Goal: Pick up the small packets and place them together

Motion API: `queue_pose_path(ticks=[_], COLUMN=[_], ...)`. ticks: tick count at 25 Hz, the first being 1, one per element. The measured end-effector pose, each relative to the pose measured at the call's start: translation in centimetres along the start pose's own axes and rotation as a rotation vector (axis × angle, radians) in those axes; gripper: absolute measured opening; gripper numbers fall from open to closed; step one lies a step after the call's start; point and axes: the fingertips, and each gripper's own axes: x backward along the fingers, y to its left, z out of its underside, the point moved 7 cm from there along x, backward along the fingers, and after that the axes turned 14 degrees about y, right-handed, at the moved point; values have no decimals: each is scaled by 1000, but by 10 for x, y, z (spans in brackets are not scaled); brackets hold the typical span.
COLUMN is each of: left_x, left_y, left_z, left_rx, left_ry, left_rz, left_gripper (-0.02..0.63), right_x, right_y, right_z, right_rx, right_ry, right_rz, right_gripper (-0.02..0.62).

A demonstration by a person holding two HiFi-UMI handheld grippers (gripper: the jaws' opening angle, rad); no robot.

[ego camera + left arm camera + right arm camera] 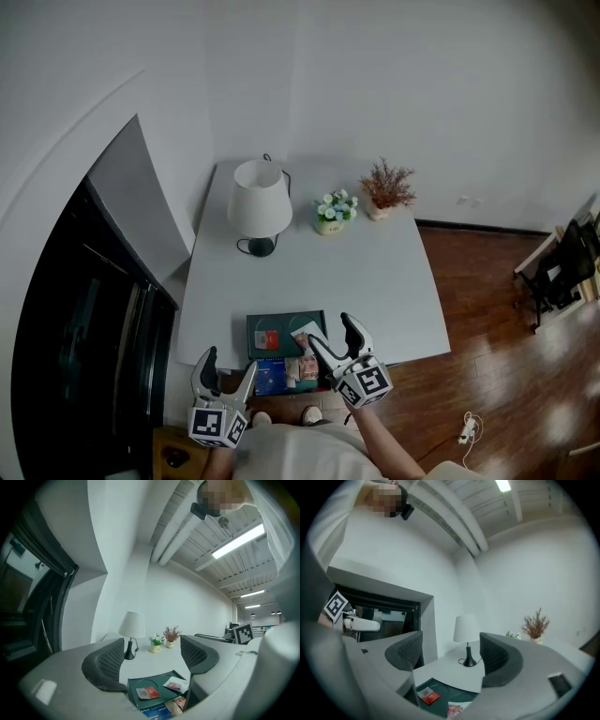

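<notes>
Two grippers, both w/ jaws spread wide and nothing btwn the pads. The left gripper (228, 367) hangs off the near table edge; the right gripper (330, 333) is up over the tray's near-right corner.

Small packets lie low and ahead of both. In the left gripper view a red packet (147, 693) sits flat on the green tray (161, 678), below the gap and nearer the left jaw. A white packet (176, 684) w/ pink print lies just under the right jaw tip and seems to overhang the tray edge. A couple of tan packets (177, 705) sit lower still by a blue box (150, 713), partly cut off. In the right gripper view the red one is under the left jaw and the white one at bottom centre, so they're apart, not yet grouped.

Handling, my guess: sachets are v. light, thin, floppy, prob. slick film. Flat on a hard tray leaves little for the pads to bite. Best bet is to take each at a raised edge or corner, e.g. the white one's overhanging side, and pinch across the thin way w/ a light squeeze. The red one may skate on the tray, so come in slanted, one pad sliding under its rim. Crush risk is low; flicking it away is likelier.
</notes>
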Motion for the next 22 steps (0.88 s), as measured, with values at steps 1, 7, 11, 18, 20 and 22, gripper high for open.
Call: queue_pose_path(ticks=[1, 7, 11, 18, 20, 22], left_x=[0, 1, -1, -4, -5, -6], left_y=[-2, -9, -11, -15, -15, -14], left_z=[-2, -9, -9, -2, 1, 4], left_rx=[-12, -31, -37, -57, -54, -47], left_ry=[-6, -49, -44, -18, -7, 2], left_rz=[2, 7, 16, 16, 15, 16], left_gripper=[362, 370, 371, 371, 371, 371], right_x=[5, 34, 37, 36, 37, 37], right_y=[3, 5, 6, 14, 13, 11], right_z=[-6, -25, -14, 0, 3, 6], right_rx=[62, -81, -5, 181, 146, 122], right_ry=[1, -181, -81, 105, 105, 104], right_rz=[19, -66, -80, 23, 22, 23], right_gripper=[393, 393, 353, 241, 241, 241])
